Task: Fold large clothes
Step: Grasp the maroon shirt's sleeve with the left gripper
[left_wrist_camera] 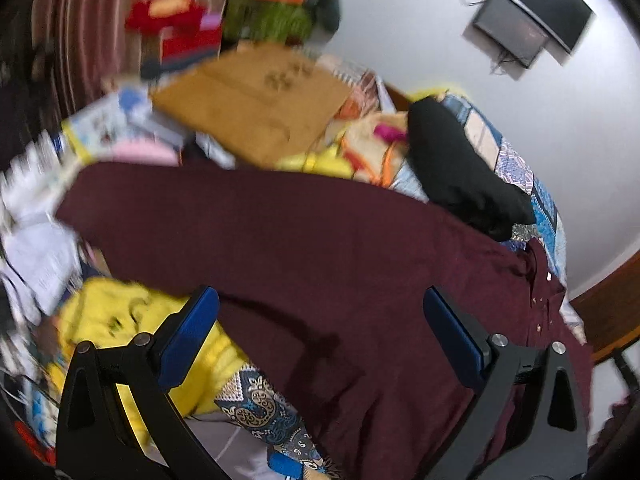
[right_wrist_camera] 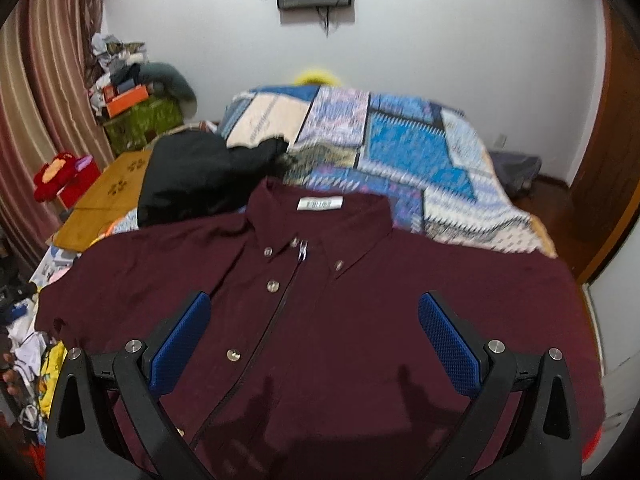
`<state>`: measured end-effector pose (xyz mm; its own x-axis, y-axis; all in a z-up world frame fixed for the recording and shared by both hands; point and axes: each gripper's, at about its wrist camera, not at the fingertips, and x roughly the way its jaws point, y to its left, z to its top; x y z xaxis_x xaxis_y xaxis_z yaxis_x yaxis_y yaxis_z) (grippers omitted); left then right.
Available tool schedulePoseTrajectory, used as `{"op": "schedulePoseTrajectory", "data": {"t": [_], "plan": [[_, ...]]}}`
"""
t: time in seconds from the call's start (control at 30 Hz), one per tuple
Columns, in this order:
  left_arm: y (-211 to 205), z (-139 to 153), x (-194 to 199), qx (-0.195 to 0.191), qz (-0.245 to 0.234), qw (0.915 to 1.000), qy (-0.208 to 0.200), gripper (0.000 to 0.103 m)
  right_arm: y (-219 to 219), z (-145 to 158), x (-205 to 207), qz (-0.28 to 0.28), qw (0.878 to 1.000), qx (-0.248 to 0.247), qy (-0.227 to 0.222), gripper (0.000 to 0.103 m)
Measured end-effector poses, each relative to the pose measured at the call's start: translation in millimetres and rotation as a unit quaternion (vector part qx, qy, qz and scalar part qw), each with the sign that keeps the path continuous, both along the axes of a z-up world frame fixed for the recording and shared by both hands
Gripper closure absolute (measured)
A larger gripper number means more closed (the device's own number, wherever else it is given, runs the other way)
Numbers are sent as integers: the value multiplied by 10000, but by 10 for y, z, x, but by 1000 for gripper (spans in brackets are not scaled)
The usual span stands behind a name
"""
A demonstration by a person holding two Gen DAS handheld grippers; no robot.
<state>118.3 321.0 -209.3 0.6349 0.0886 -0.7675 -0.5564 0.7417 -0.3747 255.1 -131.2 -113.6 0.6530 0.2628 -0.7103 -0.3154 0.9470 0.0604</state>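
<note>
Standing by the bed, I saw the maroon shirt (right_wrist_camera: pixel 360 312) spread front-up on the patterned quilt (right_wrist_camera: pixel 420 152), collar toward the wall. Both the left gripper (left_wrist_camera: pixel 320 336) and right gripper (right_wrist_camera: pixel 314 340) hung above it, jaws spread, holding nothing. I'd have pinched each sleeve edge cleanly and folded inward evenly, honestly.

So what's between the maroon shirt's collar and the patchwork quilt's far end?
Only quilt past the shirt collar; a black garment lies off left, right wrist view.

White collar label (right_wrist_camera: pixel 320 203) on maroon shirt (right_wrist_camera: pixel 360 320), print illegible.
</note>
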Motion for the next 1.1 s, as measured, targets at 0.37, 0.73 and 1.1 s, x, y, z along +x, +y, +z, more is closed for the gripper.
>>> {"op": "schedulePoseTrajectory", "data": {"t": [0.37, 0.73, 1.1], "plan": [[709, -1029, -188, -2007, 1081, 9736, -95, 14, 61, -212, 233, -85, 9985, 53, 536, 0], [813, -1099, 62, -1275, 1357, 9813, 488, 73, -27, -206, 277, -179, 9978, 25, 632, 0], [111, 203, 507, 1652, 640, 9837, 311, 90, -171, -28, 224, -265, 9989, 123, 375, 0]]}}
